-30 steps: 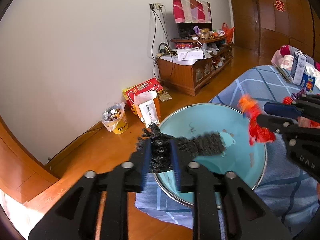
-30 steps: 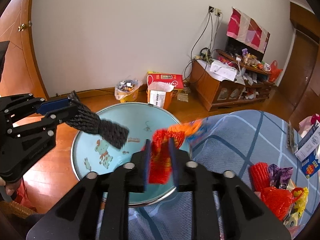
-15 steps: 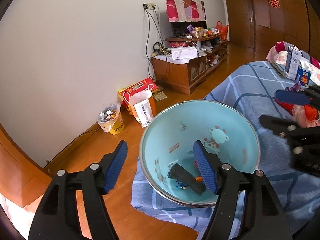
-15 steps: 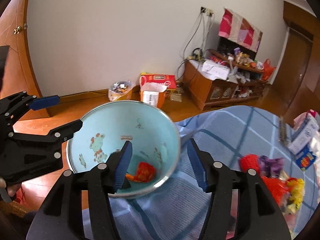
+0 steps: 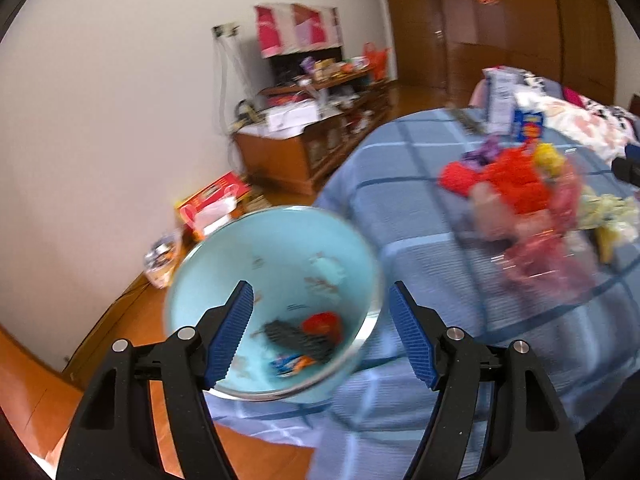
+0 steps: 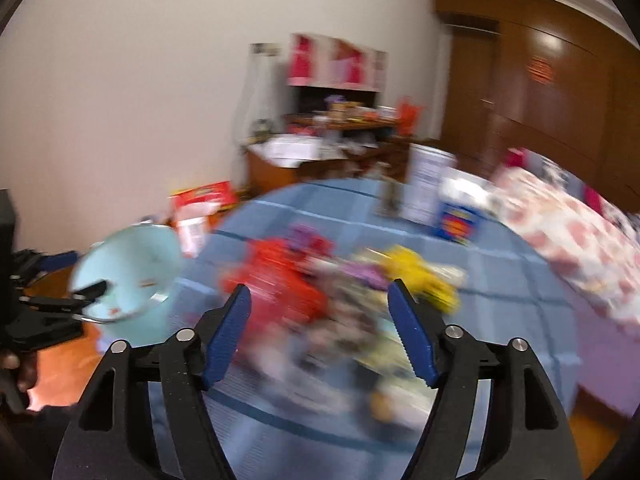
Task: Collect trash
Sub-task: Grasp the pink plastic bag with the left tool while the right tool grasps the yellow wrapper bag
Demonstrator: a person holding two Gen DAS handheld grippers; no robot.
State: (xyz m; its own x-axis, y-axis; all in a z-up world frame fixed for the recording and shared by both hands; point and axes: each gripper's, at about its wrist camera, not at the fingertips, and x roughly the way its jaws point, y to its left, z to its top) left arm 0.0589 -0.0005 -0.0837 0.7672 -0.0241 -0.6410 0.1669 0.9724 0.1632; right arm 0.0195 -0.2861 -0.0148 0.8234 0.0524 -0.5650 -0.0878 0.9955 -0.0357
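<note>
A light blue bowl (image 5: 276, 248) stands at the edge of the blue checked bed cover (image 5: 420, 248). In it lie a black mesh piece (image 5: 296, 336), a red net piece (image 5: 324, 322) and a small wrapper (image 5: 290, 362). My left gripper (image 5: 319, 286) is open over the bowl's near rim, holding nothing. My right gripper (image 6: 318, 286) has its jaws opening, with nothing gripped, and faces a blurred pile of trash: red netting (image 6: 280, 280), purple scraps (image 6: 308, 236) and yellow wrappers (image 6: 420, 272). The bowl (image 6: 132, 256) shows at the left of the right wrist view.
A wooden TV cabinet (image 5: 304, 160) stands against the wall. On the floor beside the bowl are a red box (image 5: 212, 194) and bags. A white carton (image 6: 428, 184), a blue box (image 6: 458, 216) and a floral quilt (image 6: 580, 240) lie behind the pile.
Both grippers opened; the black mesh and the red net dropped into the bowl. The right gripper swung right to the trash pile, and the left view turned right too.
</note>
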